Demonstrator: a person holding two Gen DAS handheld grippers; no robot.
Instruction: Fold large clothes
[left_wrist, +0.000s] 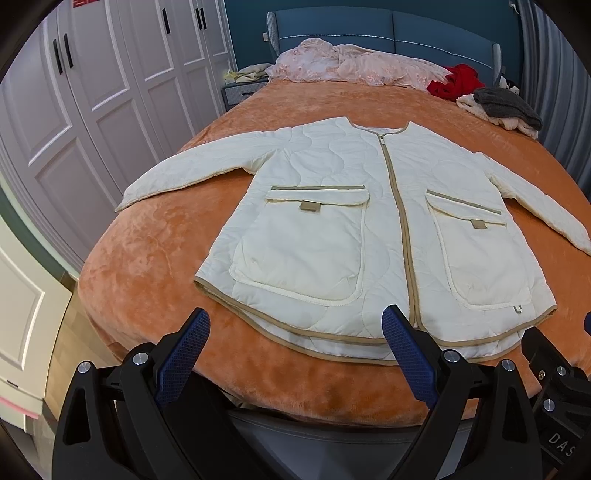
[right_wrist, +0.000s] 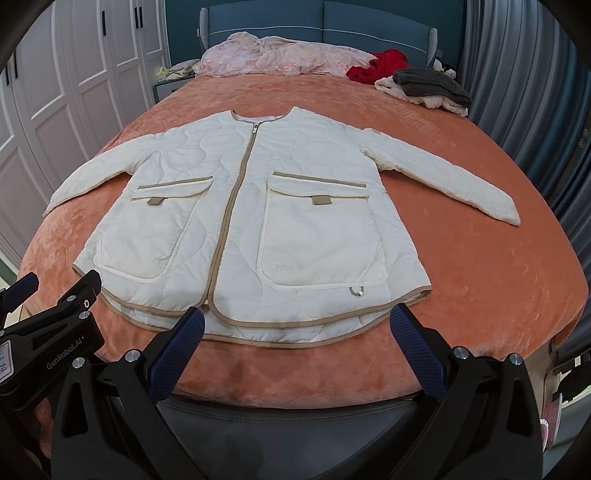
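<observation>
Hand-held grippers (left_wrist: 295, 325) (right_wrist: 297, 323) agape; jacket (left_wrist: 354, 206) sleeve prob. cropped.

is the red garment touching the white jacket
Apart. The right wrist view shows the red garment up by the headboard, with a wide band of bare orange blanket separating it from the white jacket.

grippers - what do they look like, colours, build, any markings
Both match: the left gripper and right gripper have black angular plastic frames with silver screw heads, and each has two fingers faced with dark blue textured pads. In the right wrist view, the left gripper's side reads "GenRobot.AI" in pale letters, with a small white label. No cables, hands or sleeves show.
</observation>
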